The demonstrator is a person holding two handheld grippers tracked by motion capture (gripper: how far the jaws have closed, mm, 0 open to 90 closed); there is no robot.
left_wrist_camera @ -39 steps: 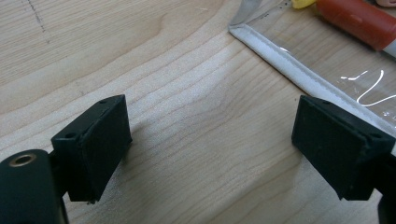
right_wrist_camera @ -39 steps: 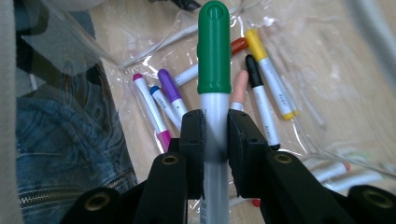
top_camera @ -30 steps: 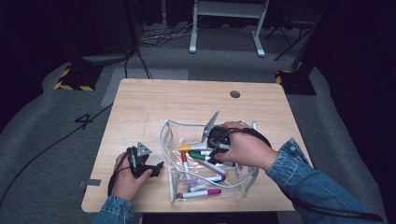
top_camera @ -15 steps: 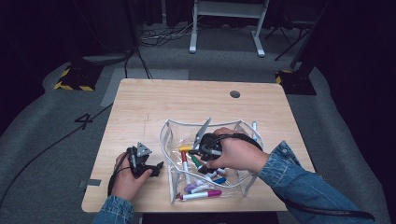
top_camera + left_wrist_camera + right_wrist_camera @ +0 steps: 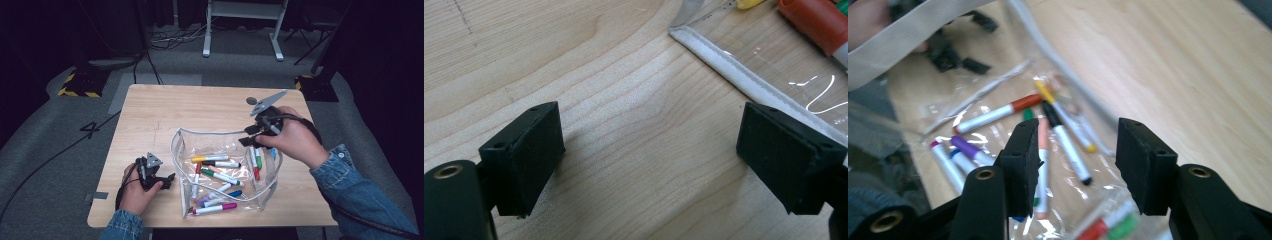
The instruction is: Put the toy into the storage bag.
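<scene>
Markers (image 5: 220, 180): a loose spread is seen inside the clear pouch (image 5: 180, 145), lying flat on the near half of the table (image 5: 150, 107); packing is judged to be well along.
Left gripper (image 5: 167, 179): rested on the wood just beside the pouch's left edge, jaws spread wide with nothing between them, as confirmed in the left gripper view.
Pouch mouth: held open by no gripper; the white-trimmed rim (image 5: 734, 75) is seen close to the left gripper's far jaw, whether touching cannot be told.
Right gripper (image 5: 251, 136): raised over the pouch's far right corner, jaws lately opened and then eased partly inward, nothing gripped; a marker is judged to have just been let go.
Remaining: no marker is seen outside the pouch, so closing it is judged to be what is left.
Unclear: the red and green markers (image 5: 256, 162) under the right hand are partly covered; the fastener type cannot be made out; the right gripper view is blurred.
</scene>
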